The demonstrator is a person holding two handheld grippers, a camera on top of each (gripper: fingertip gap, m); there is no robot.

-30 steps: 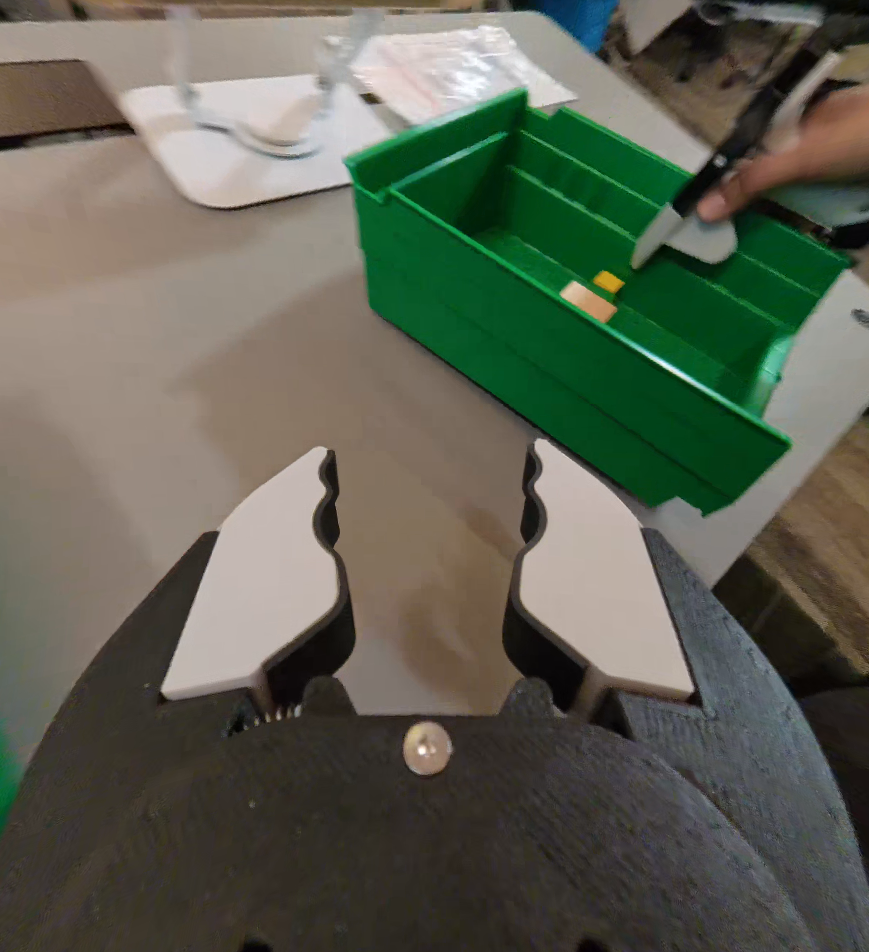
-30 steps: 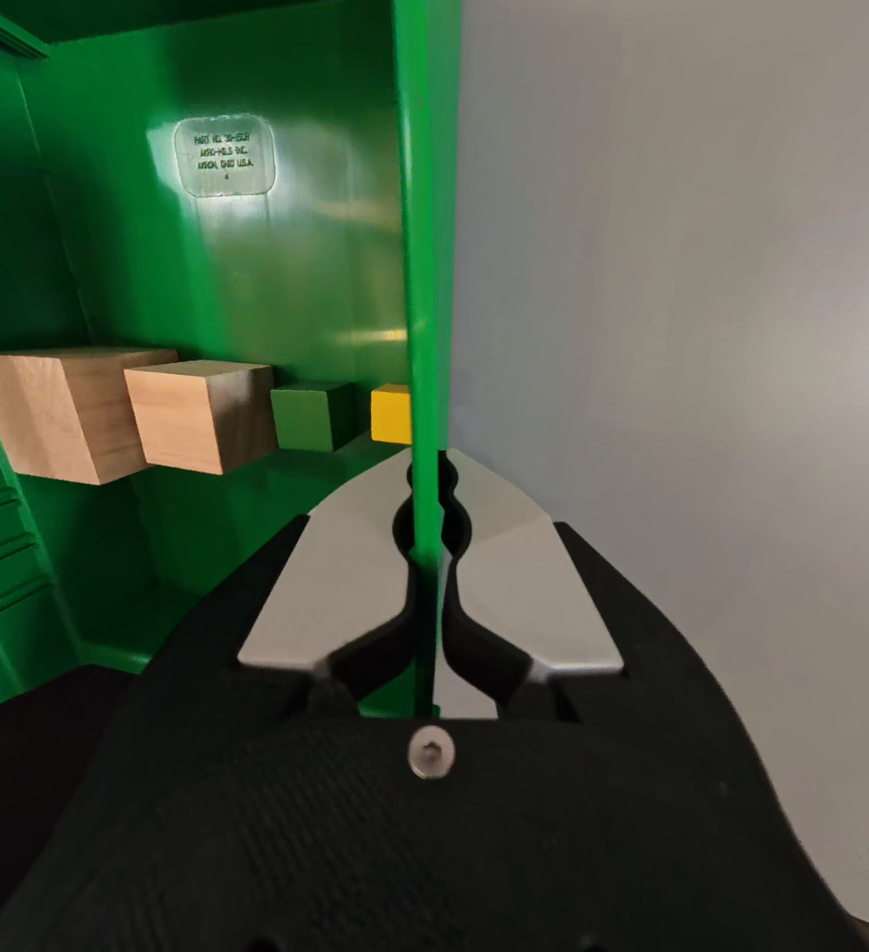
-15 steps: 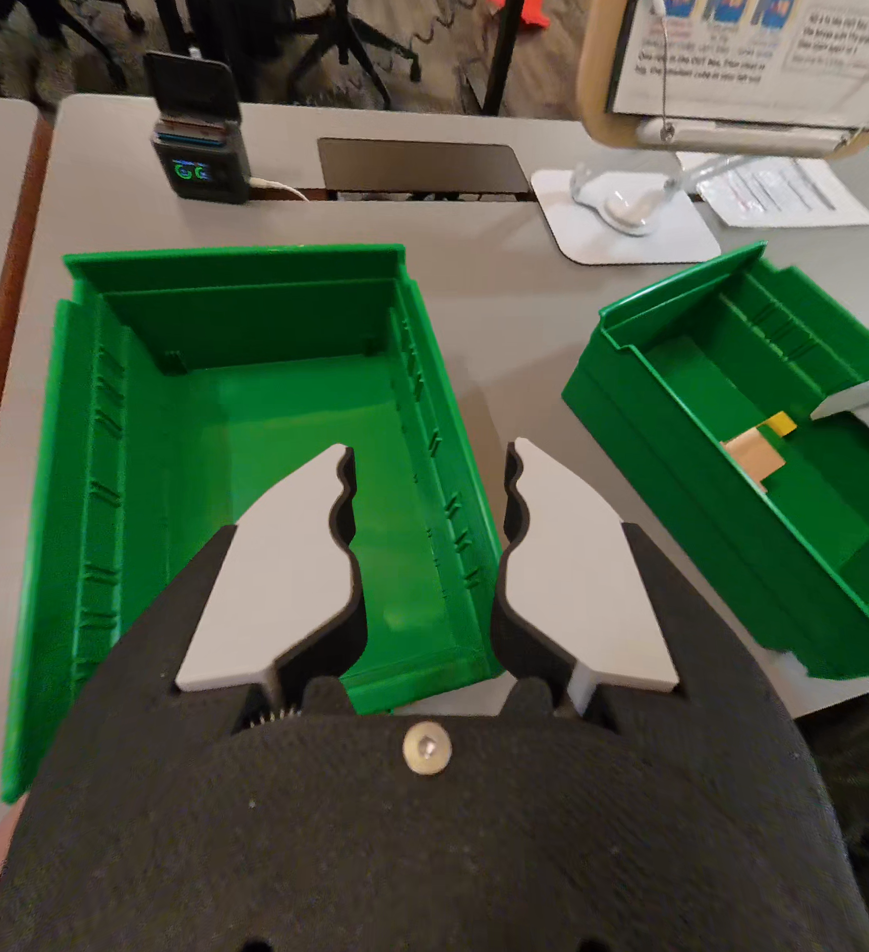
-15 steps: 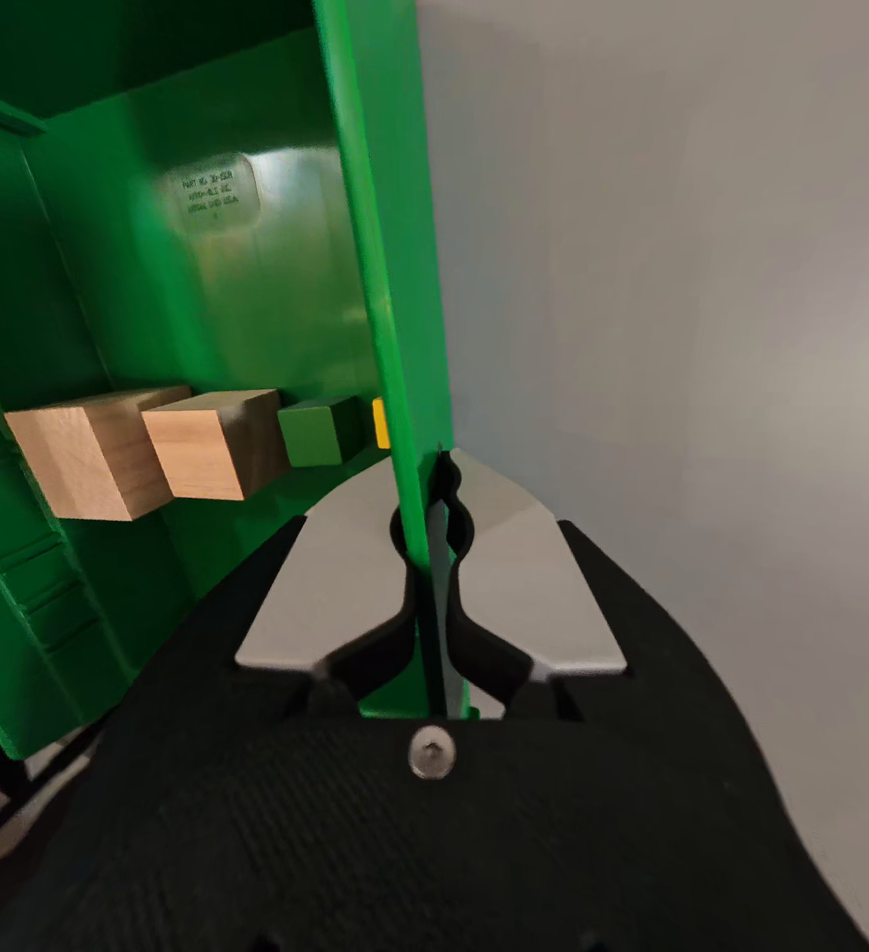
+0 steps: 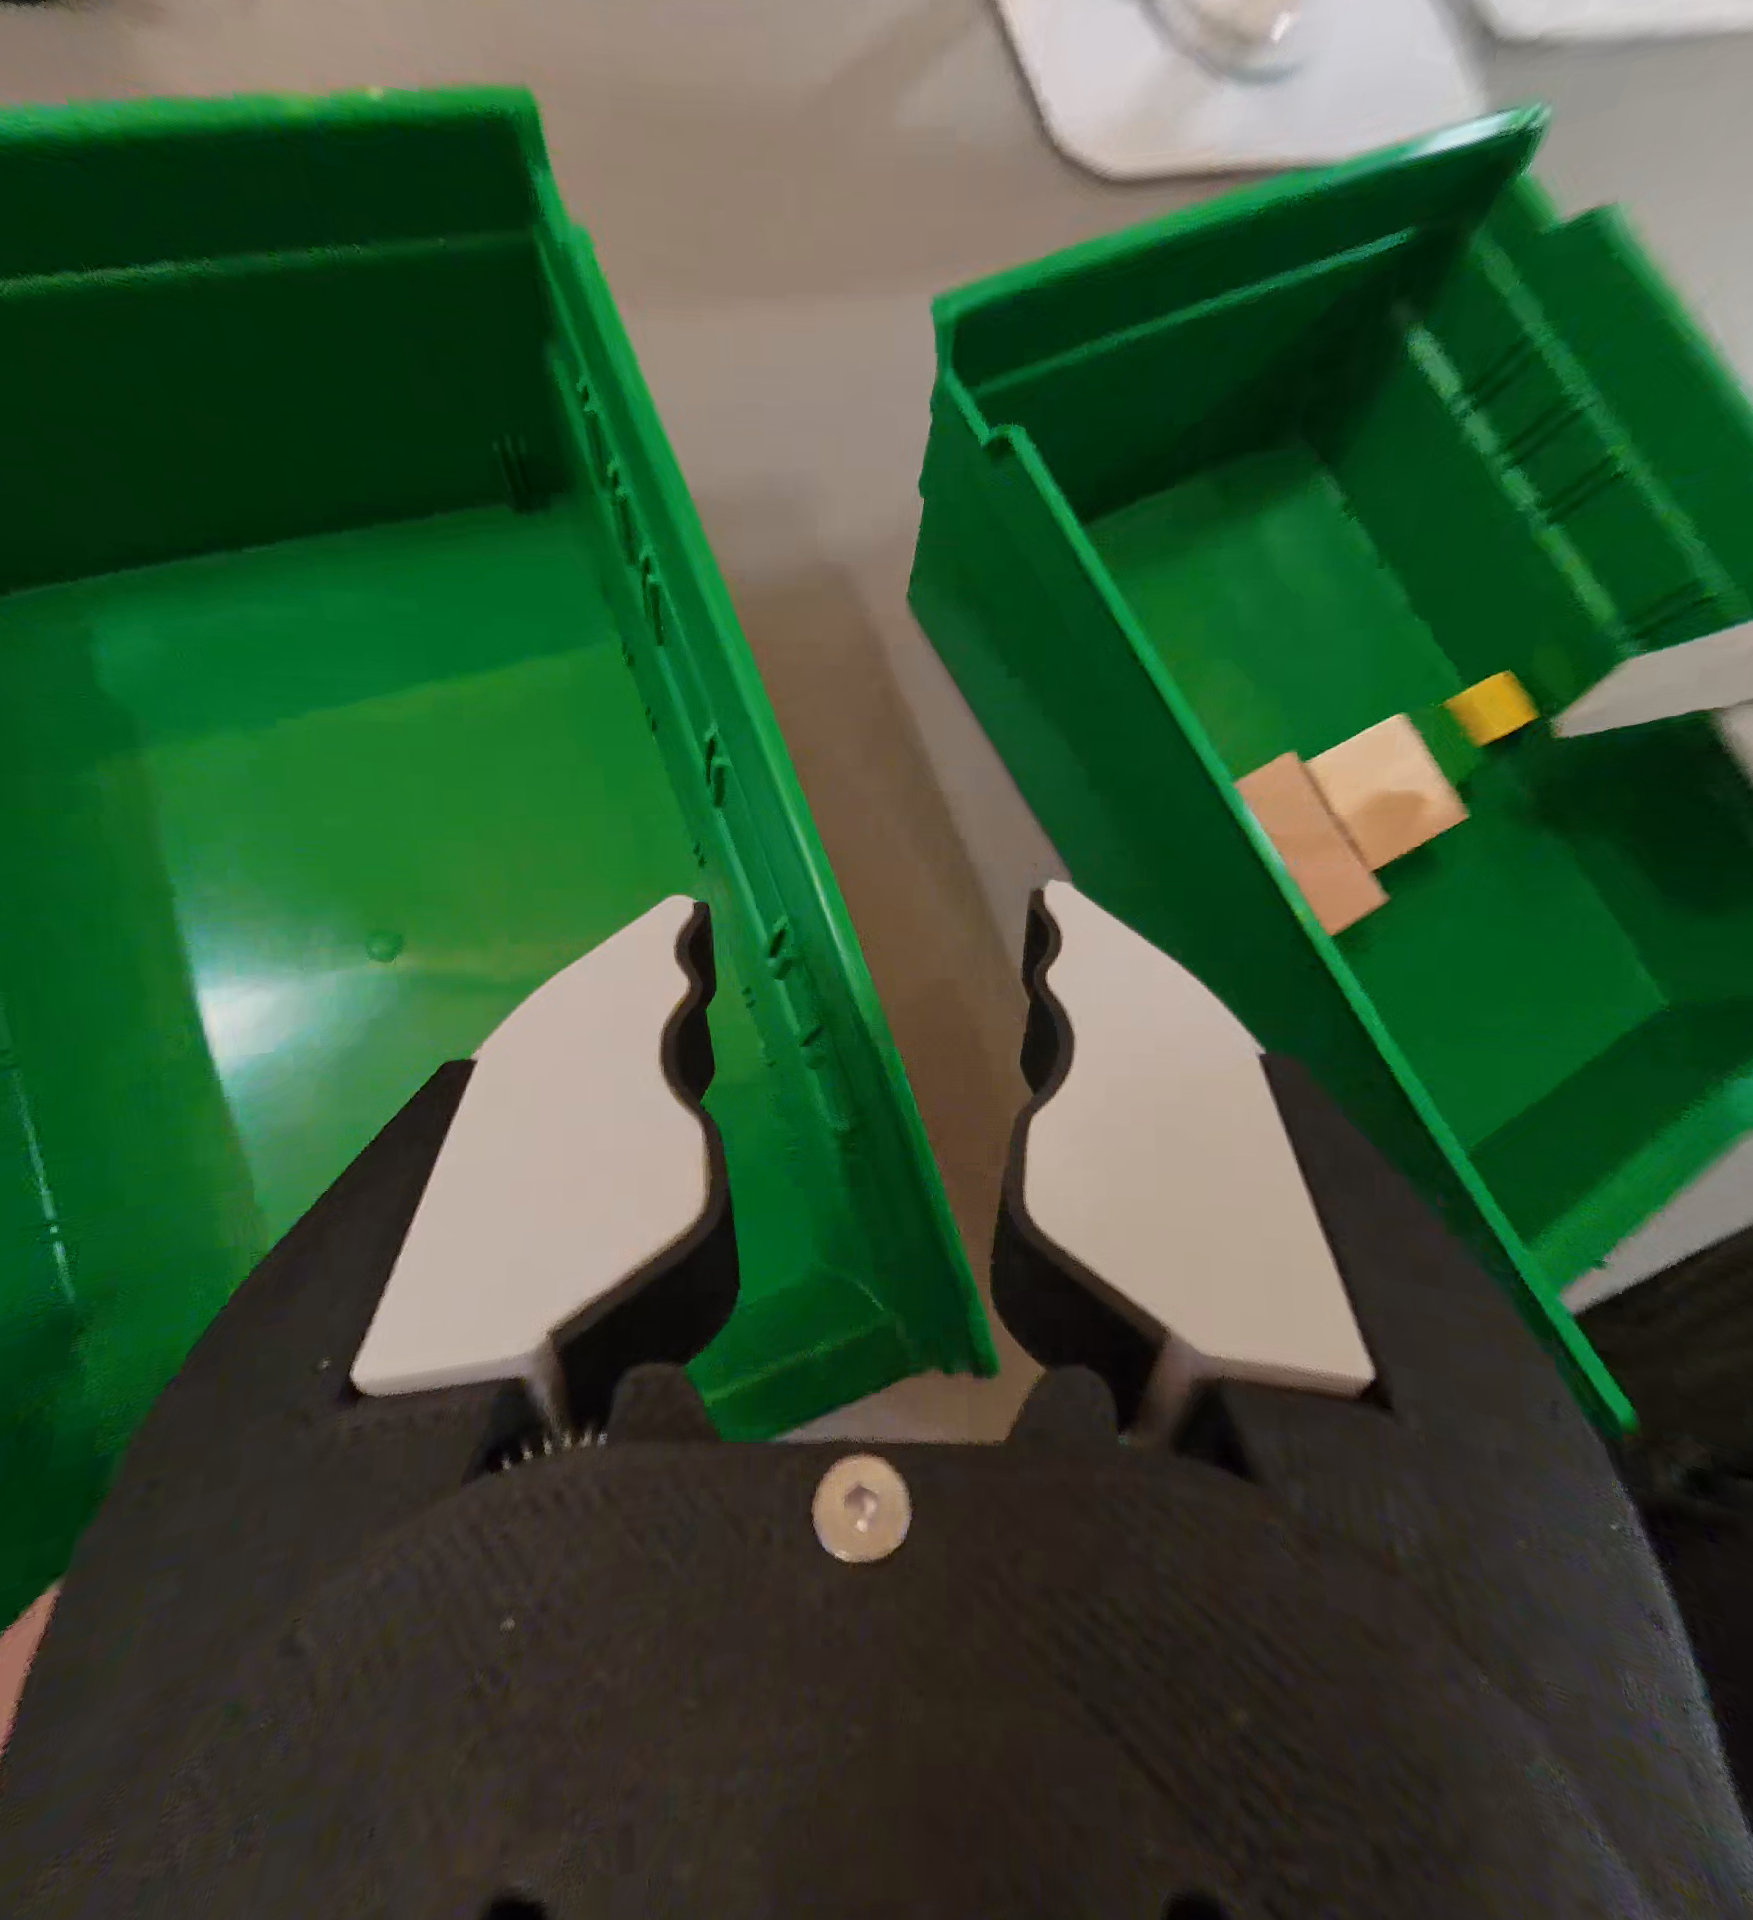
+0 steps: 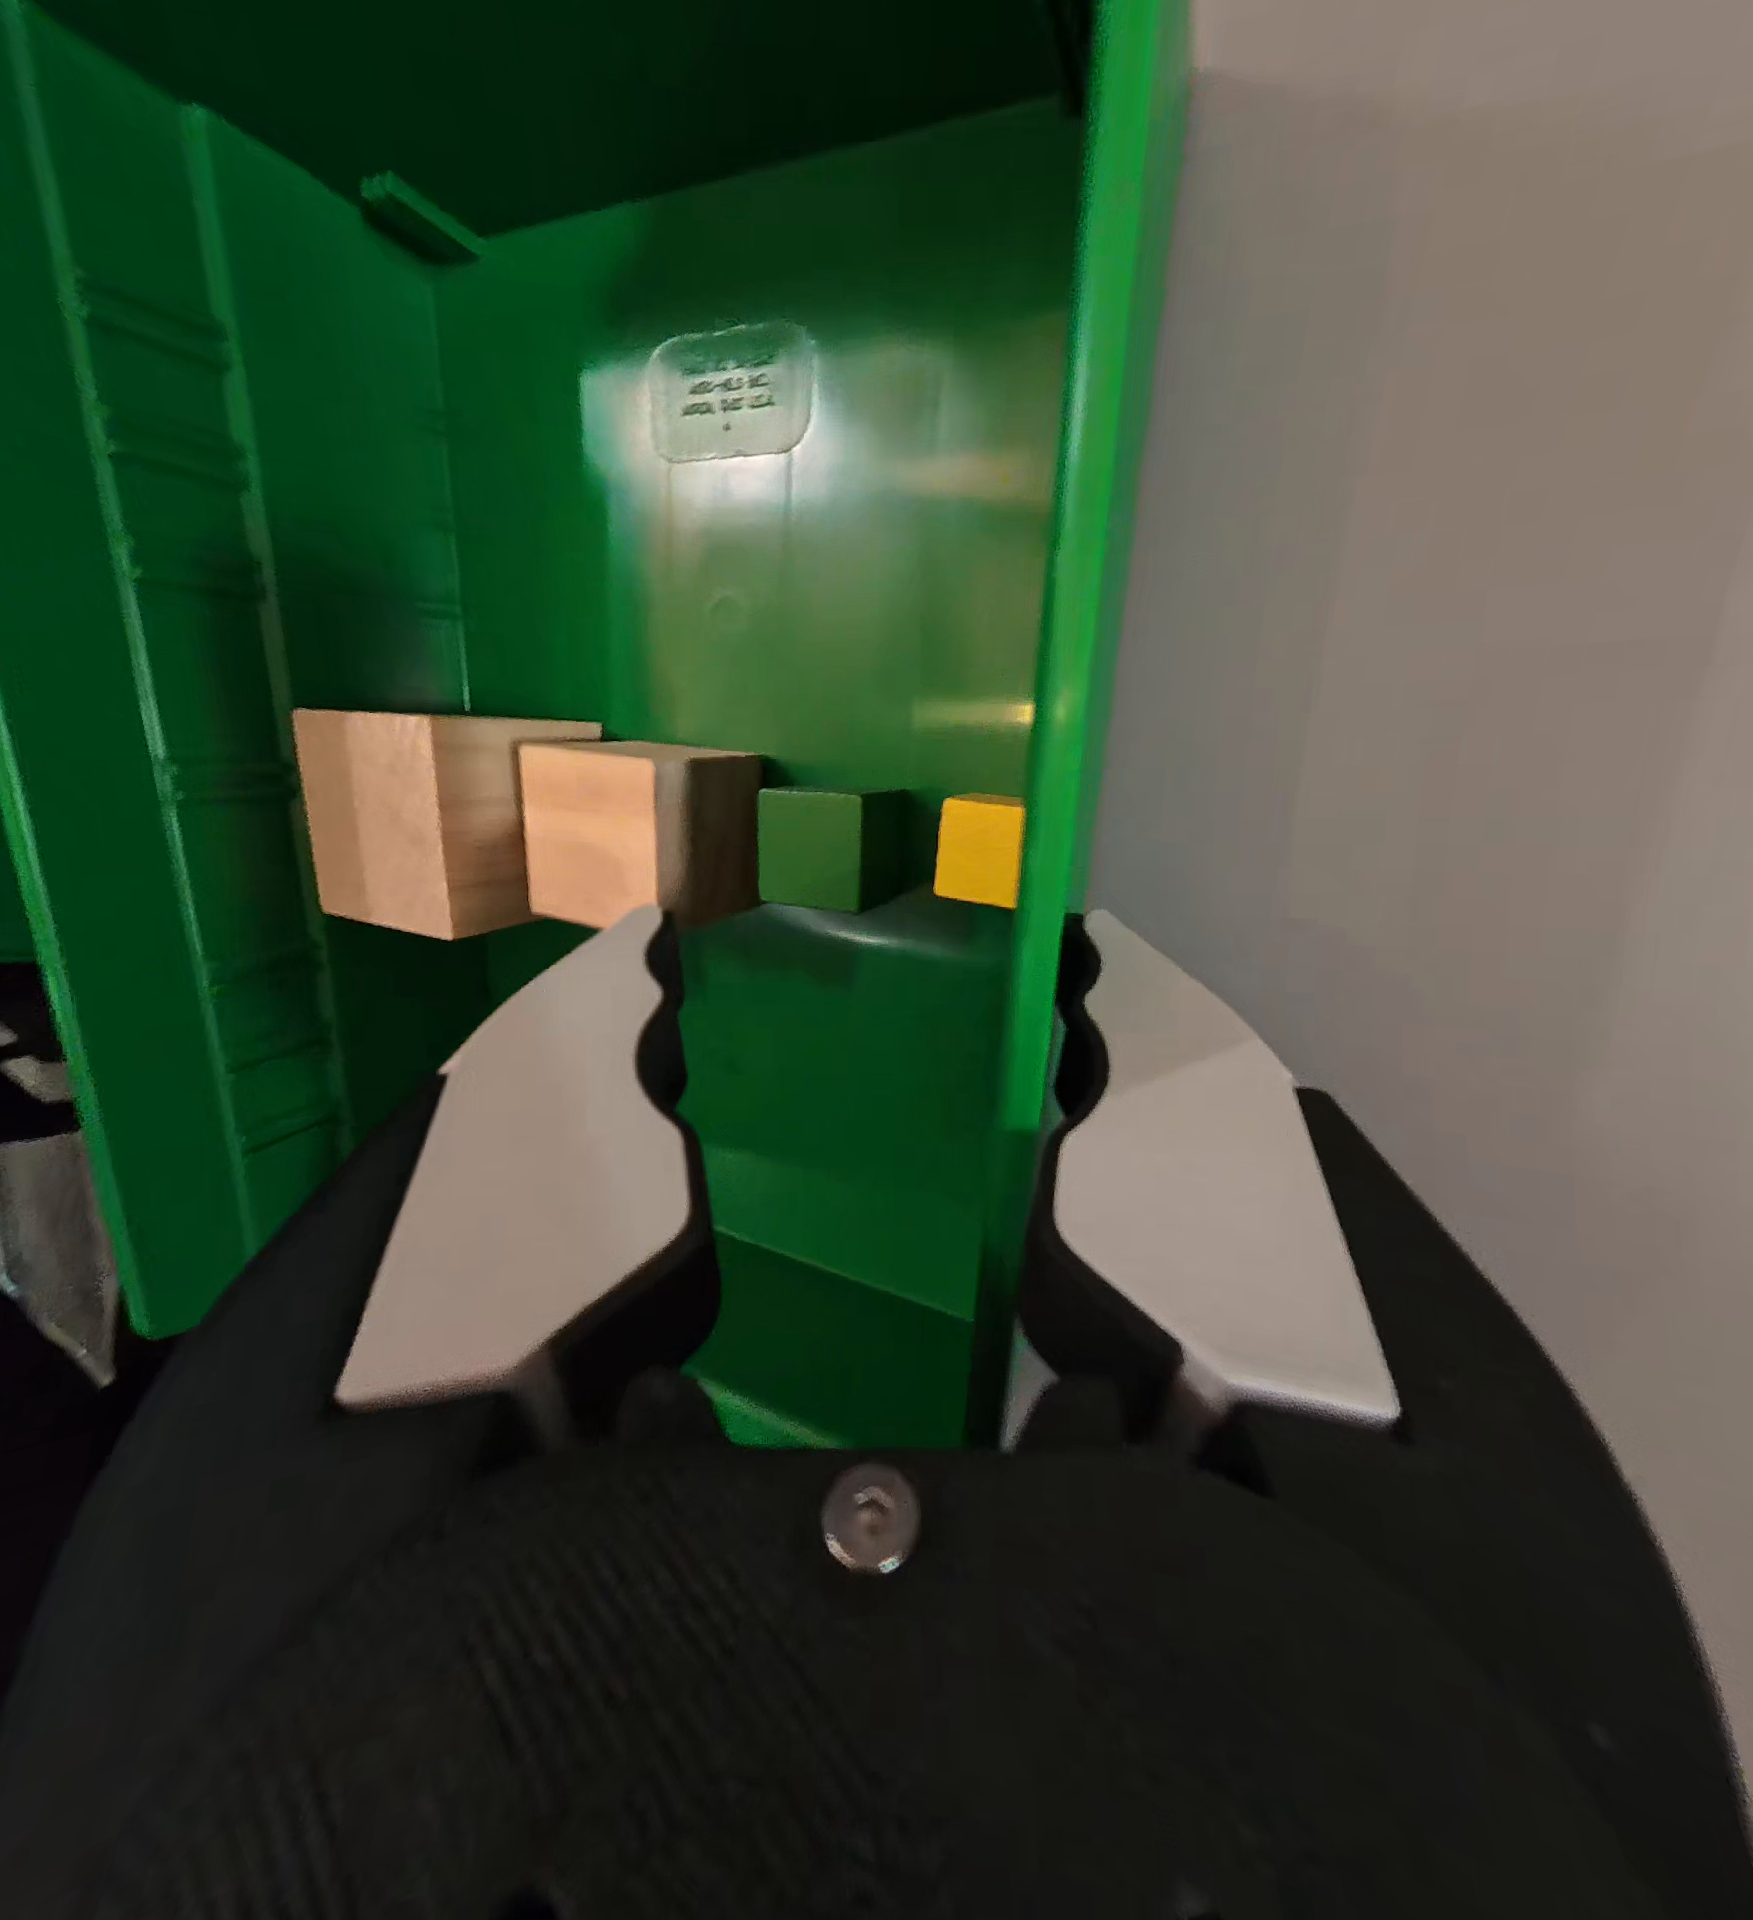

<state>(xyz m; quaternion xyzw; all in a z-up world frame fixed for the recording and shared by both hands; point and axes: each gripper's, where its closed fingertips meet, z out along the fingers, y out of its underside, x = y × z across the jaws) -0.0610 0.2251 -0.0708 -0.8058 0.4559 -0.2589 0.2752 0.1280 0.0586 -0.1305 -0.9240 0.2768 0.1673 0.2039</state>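
the grey tabletop (image 5: pixel 830 312) carries two green bins. the left tongs (image 5: pixel 867 1023) gape wide astride the empty bin's (image 5: pixel 352 748) wall at 12 o'clock. the right tongs (image 6: pixel 867 1023), clamped on the block bin's (image 6: pixel 1054 623) wall a moment ago, now stand open around it. wooden blocks (image 6: pixel 539 821), green cube (image 6: pixel 820 847) and yellow cube (image 6: pixel 976 847) sit inside.

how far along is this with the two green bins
Done: four blocks sit in the small bin. In hand: nothing; the right tongs stand open astride its wall, the left tongs open astride a wall of the large bin. Left: the large bin holds no blocks.
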